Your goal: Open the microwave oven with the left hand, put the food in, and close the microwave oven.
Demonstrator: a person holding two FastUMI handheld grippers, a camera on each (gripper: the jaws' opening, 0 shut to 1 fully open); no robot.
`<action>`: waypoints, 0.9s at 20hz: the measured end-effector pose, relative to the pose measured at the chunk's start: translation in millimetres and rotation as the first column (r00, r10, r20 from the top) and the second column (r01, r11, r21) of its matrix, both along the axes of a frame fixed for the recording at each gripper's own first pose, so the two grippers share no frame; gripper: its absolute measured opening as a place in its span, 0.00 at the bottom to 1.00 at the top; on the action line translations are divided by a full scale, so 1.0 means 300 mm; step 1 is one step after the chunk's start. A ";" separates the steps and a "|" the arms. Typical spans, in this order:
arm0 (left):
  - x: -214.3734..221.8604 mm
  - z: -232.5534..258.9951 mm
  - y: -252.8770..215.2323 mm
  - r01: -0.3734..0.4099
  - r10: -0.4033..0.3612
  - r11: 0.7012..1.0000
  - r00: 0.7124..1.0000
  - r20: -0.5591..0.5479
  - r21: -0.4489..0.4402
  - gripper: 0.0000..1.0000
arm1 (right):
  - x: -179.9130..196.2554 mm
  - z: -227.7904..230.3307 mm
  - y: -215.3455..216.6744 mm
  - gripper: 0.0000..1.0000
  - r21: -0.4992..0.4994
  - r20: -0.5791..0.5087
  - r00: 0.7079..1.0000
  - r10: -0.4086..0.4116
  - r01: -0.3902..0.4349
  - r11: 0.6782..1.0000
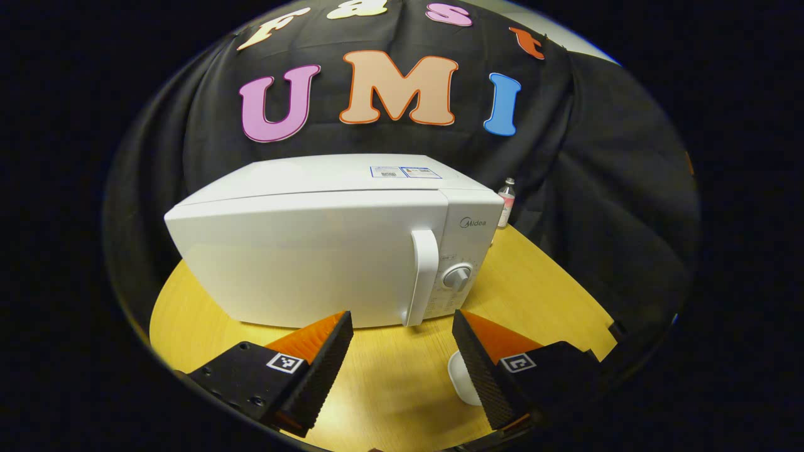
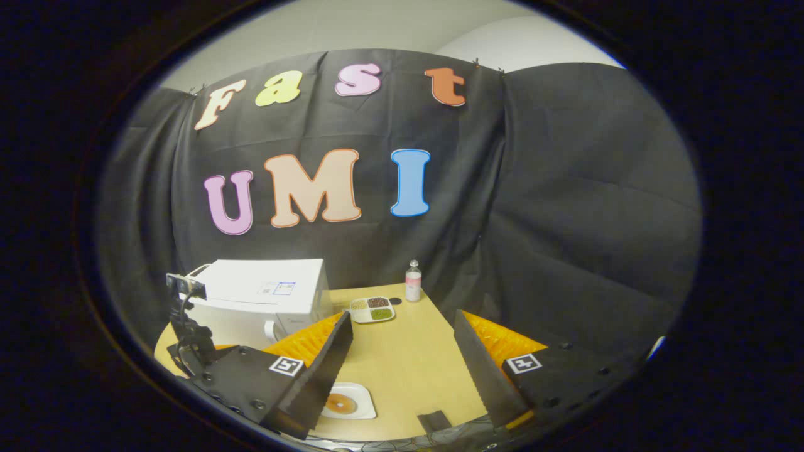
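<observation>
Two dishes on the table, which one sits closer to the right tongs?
The white plate with the round brown food on it, just beyond the right tongs. The divided tray with three fillings lies farther back, near the bottle.

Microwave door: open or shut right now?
Shut. In the left gripper view the microwave door sits flush with its front, and the handle is untouched, the left gripper short of it.

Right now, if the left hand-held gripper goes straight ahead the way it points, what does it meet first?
Probably the white microwave oven, near its closed door's vertical white handle; the open left hand-held gripper points just left of that handle. Depth is unclear.
</observation>
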State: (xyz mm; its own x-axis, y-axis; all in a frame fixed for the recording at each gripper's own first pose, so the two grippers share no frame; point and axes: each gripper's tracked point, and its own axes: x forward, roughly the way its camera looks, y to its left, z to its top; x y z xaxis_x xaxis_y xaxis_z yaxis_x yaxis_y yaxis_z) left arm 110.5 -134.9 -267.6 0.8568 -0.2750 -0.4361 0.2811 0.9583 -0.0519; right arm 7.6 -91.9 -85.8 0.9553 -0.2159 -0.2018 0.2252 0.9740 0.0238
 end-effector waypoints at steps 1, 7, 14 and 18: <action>0.009 -0.014 -0.008 0.005 -0.005 1.000 1.000 -0.007 -0.004 0.97 | -0.002 -0.006 -0.006 0.97 0.005 -0.004 1.000 -0.008 0.008 1.000; 0.114 -0.091 -0.068 0.028 -0.028 1.000 0.998 -0.055 -0.001 0.84 | 0.000 -0.013 -0.014 1.00 0.016 -0.026 0.999 -0.026 0.027 1.000; 0.195 -0.163 -0.110 0.034 -0.032 0.999 0.994 -0.102 0.021 0.67 | -0.002 -0.024 -0.026 0.97 0.018 -0.043 0.998 -0.047 0.048 0.999; 0.208 -0.201 -0.119 0.014 -0.011 1.000 0.991 -0.136 0.020 0.46 | -0.013 -0.043 -0.042 0.97 0.018 -0.058 0.996 -0.062 0.063 0.998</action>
